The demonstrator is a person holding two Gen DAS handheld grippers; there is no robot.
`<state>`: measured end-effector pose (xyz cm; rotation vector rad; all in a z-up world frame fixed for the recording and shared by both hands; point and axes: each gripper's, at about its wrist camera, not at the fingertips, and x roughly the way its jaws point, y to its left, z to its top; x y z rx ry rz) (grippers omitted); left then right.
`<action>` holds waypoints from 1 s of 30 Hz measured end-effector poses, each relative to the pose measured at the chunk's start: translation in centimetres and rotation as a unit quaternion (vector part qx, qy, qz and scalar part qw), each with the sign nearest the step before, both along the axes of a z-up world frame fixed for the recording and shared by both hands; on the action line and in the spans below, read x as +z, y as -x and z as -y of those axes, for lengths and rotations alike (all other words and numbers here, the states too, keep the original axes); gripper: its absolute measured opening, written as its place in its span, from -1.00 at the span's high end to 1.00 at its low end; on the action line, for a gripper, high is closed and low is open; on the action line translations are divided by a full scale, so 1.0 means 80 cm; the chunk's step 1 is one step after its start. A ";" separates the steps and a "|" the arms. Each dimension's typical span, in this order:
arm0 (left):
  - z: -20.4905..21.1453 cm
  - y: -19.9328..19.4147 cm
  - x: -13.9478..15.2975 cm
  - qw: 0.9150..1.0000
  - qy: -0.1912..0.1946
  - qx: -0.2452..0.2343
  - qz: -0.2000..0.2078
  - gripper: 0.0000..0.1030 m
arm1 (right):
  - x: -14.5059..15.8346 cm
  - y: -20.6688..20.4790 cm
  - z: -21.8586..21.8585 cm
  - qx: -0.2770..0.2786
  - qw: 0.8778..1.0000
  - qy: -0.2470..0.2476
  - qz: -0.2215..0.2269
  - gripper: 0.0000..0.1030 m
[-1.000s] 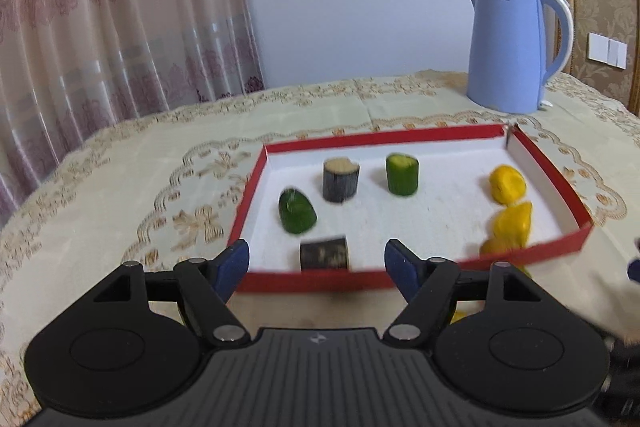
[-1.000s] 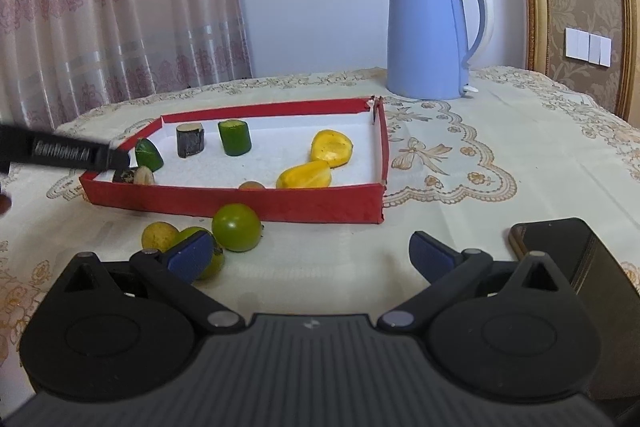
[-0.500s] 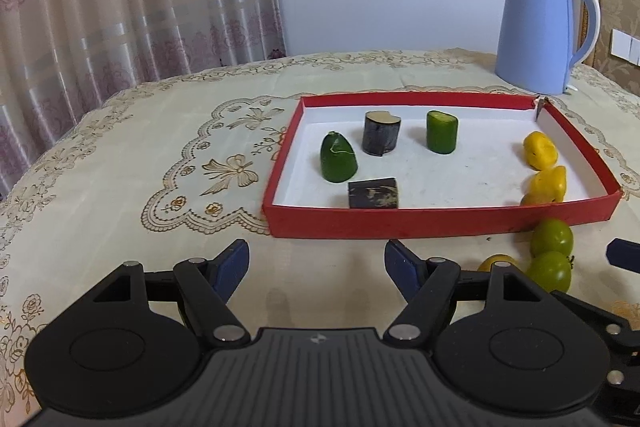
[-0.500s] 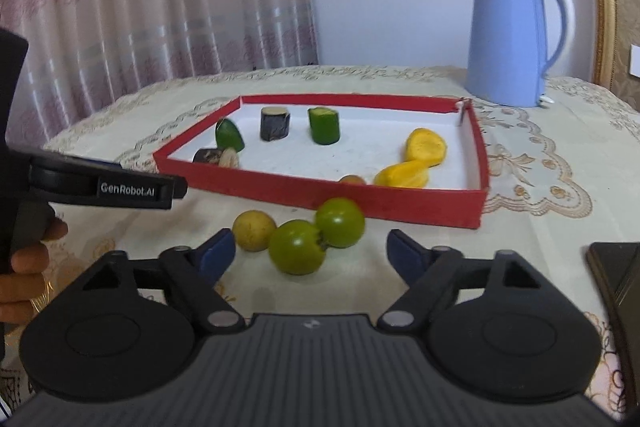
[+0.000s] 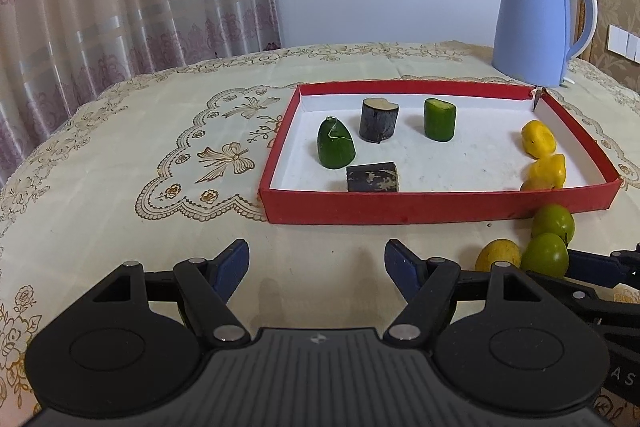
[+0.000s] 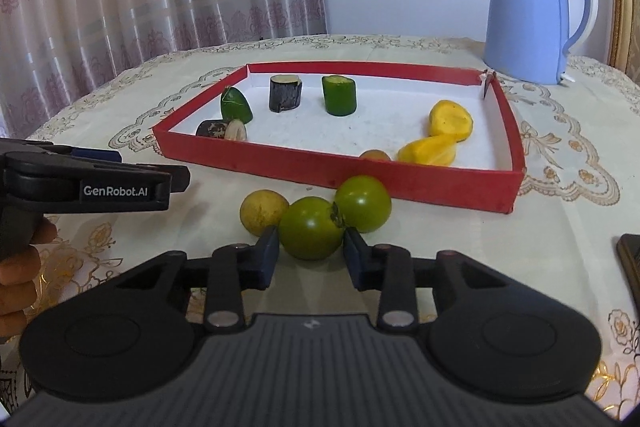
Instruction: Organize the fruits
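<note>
A red tray (image 6: 400,183) (image 5: 400,213) holds green and dark cut pieces on its left and yellow pieces (image 6: 450,119) on its right. In front of it lie a yellow round fruit (image 6: 262,211) and two green round fruits. My right gripper (image 6: 309,259) has closed its blue pads around the nearer green fruit (image 6: 310,231), which rests on the cloth. The other green fruit (image 6: 364,203) touches it. My left gripper (image 5: 316,263) is open and empty, over bare cloth in front of the tray's left part. The fruits also show in the left wrist view (image 5: 546,259).
A blue kettle (image 6: 532,15) stands behind the tray at the right. A dark phone (image 6: 630,267) lies at the right edge. The left gripper's body (image 6: 88,183) and the hand holding it are at the left of the right wrist view. Curtains hang behind the table.
My right gripper moved forward to the fruits and narrowed its jaws around the nearer green fruit. My left gripper drew back and left from the tray, still open.
</note>
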<state>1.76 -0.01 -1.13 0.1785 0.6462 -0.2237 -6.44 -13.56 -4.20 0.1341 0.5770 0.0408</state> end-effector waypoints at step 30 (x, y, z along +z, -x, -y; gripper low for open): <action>0.028 0.024 0.006 0.993 0.044 -0.110 -0.018 -0.45 | 0.029 0.025 0.080 -0.129 0.985 -0.076 0.087 -0.55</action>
